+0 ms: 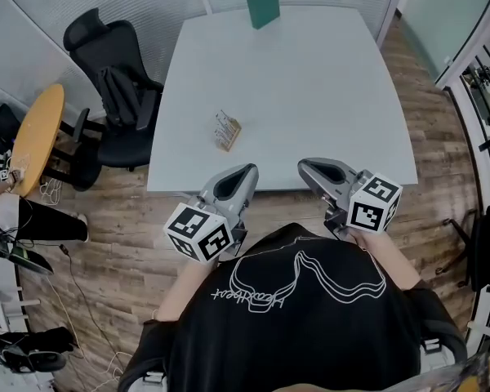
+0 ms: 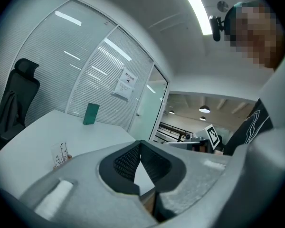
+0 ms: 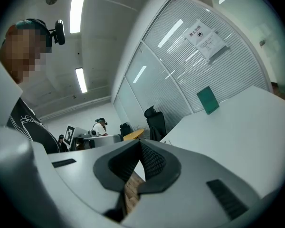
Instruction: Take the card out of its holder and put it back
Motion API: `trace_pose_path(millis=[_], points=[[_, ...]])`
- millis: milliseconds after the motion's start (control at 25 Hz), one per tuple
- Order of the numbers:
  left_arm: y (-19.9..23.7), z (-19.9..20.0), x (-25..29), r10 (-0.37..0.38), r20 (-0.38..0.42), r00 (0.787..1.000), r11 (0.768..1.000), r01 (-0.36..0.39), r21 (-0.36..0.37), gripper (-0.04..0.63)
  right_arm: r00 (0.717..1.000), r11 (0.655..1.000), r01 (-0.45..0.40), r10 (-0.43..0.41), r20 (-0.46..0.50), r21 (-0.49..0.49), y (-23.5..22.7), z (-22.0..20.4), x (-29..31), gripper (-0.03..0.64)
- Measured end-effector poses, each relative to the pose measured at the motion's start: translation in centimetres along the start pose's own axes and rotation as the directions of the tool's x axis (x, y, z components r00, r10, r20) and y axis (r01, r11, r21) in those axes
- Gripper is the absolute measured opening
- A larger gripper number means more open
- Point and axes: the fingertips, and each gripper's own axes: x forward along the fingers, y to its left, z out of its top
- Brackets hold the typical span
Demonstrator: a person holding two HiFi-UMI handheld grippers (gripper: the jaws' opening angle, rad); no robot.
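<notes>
A small wooden holder with a pale card [image 1: 226, 129] standing in it sits on the white table [image 1: 310, 88], towards its near left part; the card and holder [image 2: 61, 155] also show at the left in the left gripper view. My left gripper [image 1: 247, 173] hovers at the table's near edge, a little nearer than the holder, shut with nothing between its tips. My right gripper [image 1: 306, 168] hangs beside it at the same edge, jaws also shut and empty. Both gripper views show the black pads meeting at the tips: left gripper [image 2: 139, 143], right gripper [image 3: 140, 143].
A green book-like object [image 1: 262, 2] stands at the table's far edge. A black office chair [image 1: 114, 80] is left of the table, with a round yellow table [image 1: 37, 137] further left. A glass partition with blinds runs behind.
</notes>
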Motion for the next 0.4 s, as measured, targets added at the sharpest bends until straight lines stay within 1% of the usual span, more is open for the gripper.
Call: trace_pose_path(millis=[200,400], points=[[0.11,0.0,0.25,-0.001,-0.005,1.0,1.0,0.001,0.008,0.014,1.0,1.0,0.011,-0.011,-0.002,0.005,-0.26,-0.15,-0.02,0.009],[0.37,-0.02,0.3,-0.018,0.006,1.0,1.0,0.018,0.006,0.014,1.0,0.999,0.027,-0.027,-0.006,0.017,-0.75,-0.4,0.07,0.009]])
